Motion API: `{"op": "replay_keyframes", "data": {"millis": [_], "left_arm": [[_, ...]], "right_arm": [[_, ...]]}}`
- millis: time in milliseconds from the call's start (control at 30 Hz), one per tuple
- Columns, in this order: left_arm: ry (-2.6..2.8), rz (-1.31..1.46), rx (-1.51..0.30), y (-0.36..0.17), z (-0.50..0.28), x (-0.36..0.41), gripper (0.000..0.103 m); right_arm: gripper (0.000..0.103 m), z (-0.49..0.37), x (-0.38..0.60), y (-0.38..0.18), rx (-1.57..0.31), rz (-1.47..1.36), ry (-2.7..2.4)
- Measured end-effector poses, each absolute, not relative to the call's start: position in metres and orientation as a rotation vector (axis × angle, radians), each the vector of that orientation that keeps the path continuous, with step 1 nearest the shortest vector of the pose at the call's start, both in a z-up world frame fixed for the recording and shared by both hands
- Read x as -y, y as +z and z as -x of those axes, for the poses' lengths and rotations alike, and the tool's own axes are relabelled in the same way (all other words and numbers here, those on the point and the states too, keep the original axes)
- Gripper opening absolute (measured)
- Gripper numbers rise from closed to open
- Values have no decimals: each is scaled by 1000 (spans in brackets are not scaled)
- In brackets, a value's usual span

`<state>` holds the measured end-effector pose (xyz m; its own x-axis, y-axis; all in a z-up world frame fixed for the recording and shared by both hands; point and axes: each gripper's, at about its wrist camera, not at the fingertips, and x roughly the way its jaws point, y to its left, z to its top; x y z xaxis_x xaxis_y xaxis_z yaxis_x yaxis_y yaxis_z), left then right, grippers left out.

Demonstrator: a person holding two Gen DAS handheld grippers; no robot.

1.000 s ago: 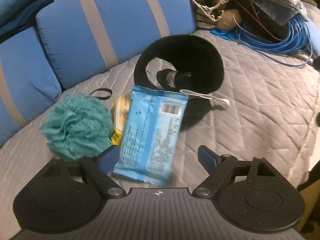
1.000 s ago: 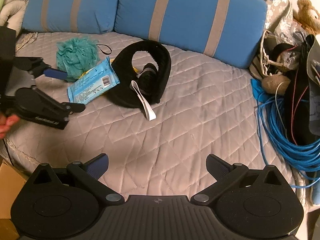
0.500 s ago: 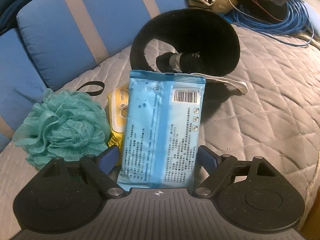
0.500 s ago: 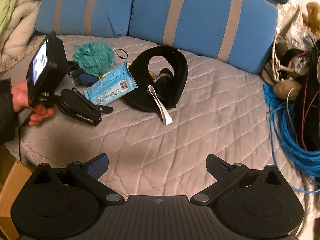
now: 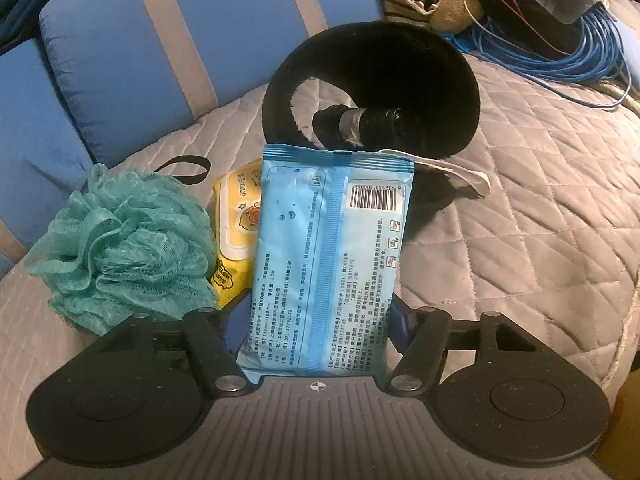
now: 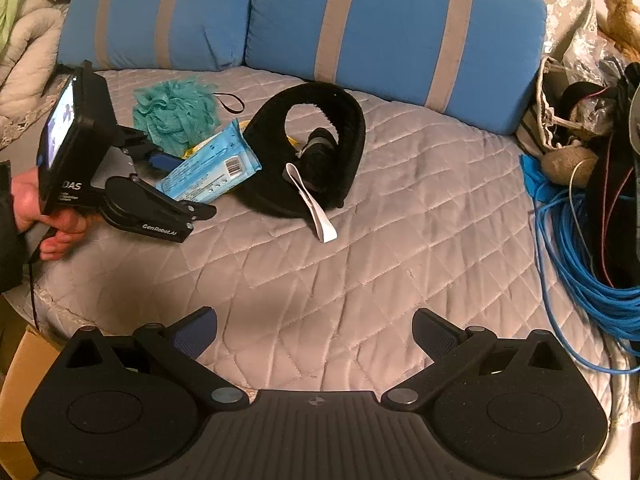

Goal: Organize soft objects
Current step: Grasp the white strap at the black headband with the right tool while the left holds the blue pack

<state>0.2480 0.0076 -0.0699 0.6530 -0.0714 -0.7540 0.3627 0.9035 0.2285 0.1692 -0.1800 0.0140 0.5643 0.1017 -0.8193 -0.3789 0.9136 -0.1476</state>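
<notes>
Left tongs (image 5: 316, 320): we saw the jaws had just been closing around the blue wipes pack (image 5: 328, 256); pads sat at its two long edges, but the pack hid the contact faces, so we could not confirm a firm pinch.
Left tongs, other view: seen side-on at (image 6: 172, 168), near end of the pack lost behind the tong body.
Hand (image 6: 36, 212): only knuckles and a dark sleeve edge showed, rest cut off by the frame.
Blue wipes pack: lay barcode-up on the quilted bed (image 6: 360, 240), far end touching the black neck pillow (image 5: 372, 80).
Yellow wipes pack (image 5: 236, 216): mostly buried under the blue pack and the loofah; label unreadable.
Teal loofah (image 5: 124, 248): just beside the blue pack, its lower edge hidden by the left tong body.
Neck pillow: white tag (image 6: 312, 204) trailed onto the bed; the wrapped black item in its hollow we could not identify.
Right tongs (image 6: 316, 336): spread wide over bare quilt, nothing between them.
Blue cable coil (image 6: 580, 264): cut off at the right edge.
</notes>
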Motion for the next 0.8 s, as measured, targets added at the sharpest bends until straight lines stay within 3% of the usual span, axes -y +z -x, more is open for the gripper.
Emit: {"op": "replay_keyframes", "data": {"millis": [800], "left_arm": [[-89,-130,-910,3,-197,-12,64]], "right_arm": [[103,-166,171,10,-903,369,336]]}}
